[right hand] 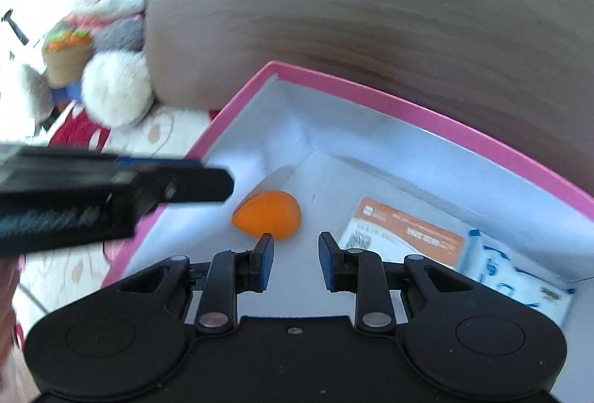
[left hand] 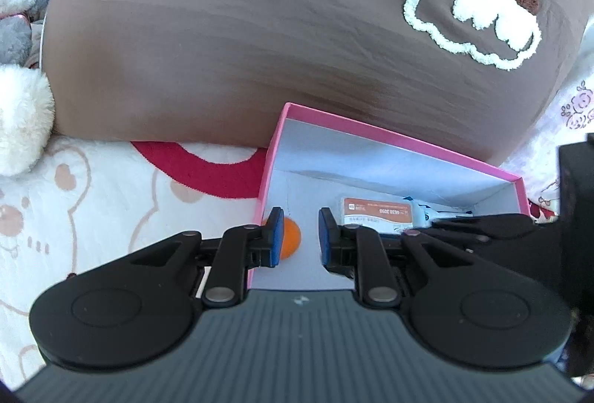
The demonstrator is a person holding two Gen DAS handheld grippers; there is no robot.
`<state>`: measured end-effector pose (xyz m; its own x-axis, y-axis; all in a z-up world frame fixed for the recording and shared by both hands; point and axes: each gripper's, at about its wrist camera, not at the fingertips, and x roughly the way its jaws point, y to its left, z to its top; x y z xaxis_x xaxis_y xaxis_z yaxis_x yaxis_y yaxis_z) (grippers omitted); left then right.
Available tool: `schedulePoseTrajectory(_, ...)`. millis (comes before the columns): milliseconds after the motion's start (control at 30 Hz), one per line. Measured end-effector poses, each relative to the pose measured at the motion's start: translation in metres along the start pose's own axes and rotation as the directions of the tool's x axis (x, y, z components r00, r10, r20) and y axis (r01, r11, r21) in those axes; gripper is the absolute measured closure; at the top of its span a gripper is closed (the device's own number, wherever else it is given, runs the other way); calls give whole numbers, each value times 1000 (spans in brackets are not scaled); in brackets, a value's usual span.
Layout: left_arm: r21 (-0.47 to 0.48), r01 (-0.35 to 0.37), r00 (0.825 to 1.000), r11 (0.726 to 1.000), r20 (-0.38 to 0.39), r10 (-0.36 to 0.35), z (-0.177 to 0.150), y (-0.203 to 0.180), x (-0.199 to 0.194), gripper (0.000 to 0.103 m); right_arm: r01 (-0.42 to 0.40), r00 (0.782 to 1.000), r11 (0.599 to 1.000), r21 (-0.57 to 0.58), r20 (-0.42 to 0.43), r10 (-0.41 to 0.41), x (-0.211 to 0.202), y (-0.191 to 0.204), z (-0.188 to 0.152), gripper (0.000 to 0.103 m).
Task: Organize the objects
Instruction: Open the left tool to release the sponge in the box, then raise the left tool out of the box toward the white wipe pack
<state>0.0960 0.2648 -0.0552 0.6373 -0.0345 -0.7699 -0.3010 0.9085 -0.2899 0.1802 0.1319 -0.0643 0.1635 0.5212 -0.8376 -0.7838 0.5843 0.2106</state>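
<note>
Hovering over open pink cardboard box (left hand: 408,139), left gripper (left hand: 297,236) narrowly parted, holding nothing; orange egg-shaped sponge (left hand: 291,239) behind left pad, orange-and-white labelled carton (left hand: 378,213) beside right pad, print unreadable

Seen from right wrist: right gripper (right hand: 296,261) narrowly parted, empty, above white box floor, sponge (right hand: 267,213) just ahead, blue-printed white pack (right hand: 516,273) at right wall

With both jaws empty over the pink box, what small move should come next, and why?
Probably lift both grippers clear of the pink box. The left gripper and right gripper hold nothing, and the orange sponge, orange-and-white carton and blue-and-white packet already lie inside.
</note>
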Motion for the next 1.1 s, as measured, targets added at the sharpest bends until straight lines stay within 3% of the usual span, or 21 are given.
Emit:
schedulePoseTrajectory(133,9,-20,1000,1000,7,20,-3,-3,-7,85,-5,1000,998,-59,-13,5,-17,3,-12,72)
schedulePoseTrajectory(367,13,-44,999,999,9,44,-7,-13,-27,82,-15,1000,998,-59,20,16,-42,2,-22,72)
schedulePoseTrajectory(600,40,-60,998,997,-18,61,-17,-29,-52,68,-24,996,996,-82,87,31,-88,6,-33,71)
schedulePoseTrajectory(900,78,-80,996,994,-19,82,-25,-49,-94,52,-13,989,993,-118,143,30,-144,11,-53,62)
schedulePoseTrajectory(1100,139,-74,996,988,-31,79,-31,-67,-121,41,15,988,989,-144,157,8,-173,15,-64,46)
